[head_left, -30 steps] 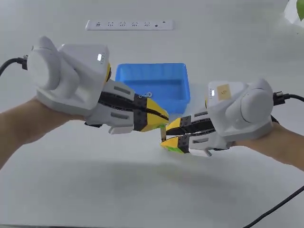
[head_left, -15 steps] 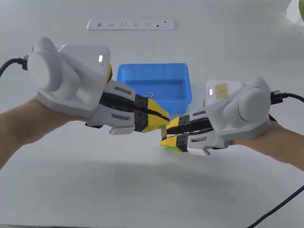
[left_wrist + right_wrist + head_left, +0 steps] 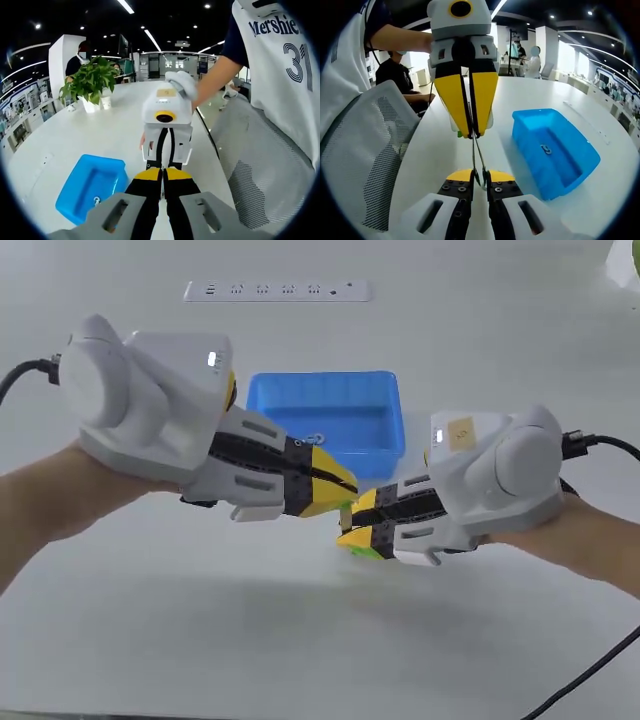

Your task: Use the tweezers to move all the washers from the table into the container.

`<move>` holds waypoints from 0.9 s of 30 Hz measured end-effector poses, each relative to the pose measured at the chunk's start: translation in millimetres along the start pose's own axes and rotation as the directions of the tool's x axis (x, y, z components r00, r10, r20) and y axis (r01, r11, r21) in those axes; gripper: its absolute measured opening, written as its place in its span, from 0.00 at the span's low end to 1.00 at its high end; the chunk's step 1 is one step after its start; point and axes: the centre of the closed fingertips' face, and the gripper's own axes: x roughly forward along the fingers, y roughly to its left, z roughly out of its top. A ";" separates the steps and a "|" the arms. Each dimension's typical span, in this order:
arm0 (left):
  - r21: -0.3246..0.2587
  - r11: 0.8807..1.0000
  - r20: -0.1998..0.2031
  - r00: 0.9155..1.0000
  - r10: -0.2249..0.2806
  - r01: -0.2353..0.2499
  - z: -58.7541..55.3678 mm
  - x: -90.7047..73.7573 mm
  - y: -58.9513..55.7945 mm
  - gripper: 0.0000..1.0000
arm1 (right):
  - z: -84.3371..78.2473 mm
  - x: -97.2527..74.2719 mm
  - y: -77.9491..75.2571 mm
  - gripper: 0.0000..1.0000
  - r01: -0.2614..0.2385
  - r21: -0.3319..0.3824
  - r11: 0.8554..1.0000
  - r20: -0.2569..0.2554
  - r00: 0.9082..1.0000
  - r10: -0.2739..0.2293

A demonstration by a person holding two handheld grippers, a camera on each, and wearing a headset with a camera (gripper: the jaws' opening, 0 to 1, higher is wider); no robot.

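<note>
A blue container [image 3: 320, 382] stands on the white table just beyond both grippers, with washers [image 3: 313, 440] on its floor. My left gripper [image 3: 345, 483] comes in from the left and my right gripper [image 3: 348, 532] from the right, their tips nearly meeting in front of the container. Thin metal tweezers [image 3: 476, 155] span the short gap between them. In the right gripper view the left gripper [image 3: 470, 134] is shut on the tweezers' upper end, and the right gripper [image 3: 480, 176] is shut on the lower end. The container [image 3: 525, 145] with a washer [image 3: 546, 149] lies to the right.
A white power strip [image 3: 277, 290] lies at the table's far edge. A black cable [image 3: 590, 670] trails off the right gripper. In the left gripper view a potted plant [image 3: 90, 80] stands farther along the table beyond the container [image 3: 80, 200]. A mesh chair [image 3: 365, 150] stands beside the table.
The right gripper has edged slightly left toward the left gripper. Both stay closed on the tweezers, and the container has not moved.
</note>
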 end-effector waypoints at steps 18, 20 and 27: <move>0.010 1.000 -0.003 1.000 0.003 -0.003 1.7 -2.6 -0.4 0.05 | 3.3 0.5 -0.1 0.09 0.023 -0.038 0.999 -0.003 1.000 -0.023; 0.011 1.000 -0.004 1.000 0.000 0.000 1.7 -1.6 -1.6 0.05 | 2.7 0.5 0.9 0.09 0.021 -0.038 0.999 -0.005 1.000 -0.021; 0.015 1.000 -0.001 1.000 -0.005 0.005 2.0 0.7 -2.7 0.05 | 1.2 -0.8 0.6 0.10 0.031 -0.032 0.999 -0.001 1.000 -0.031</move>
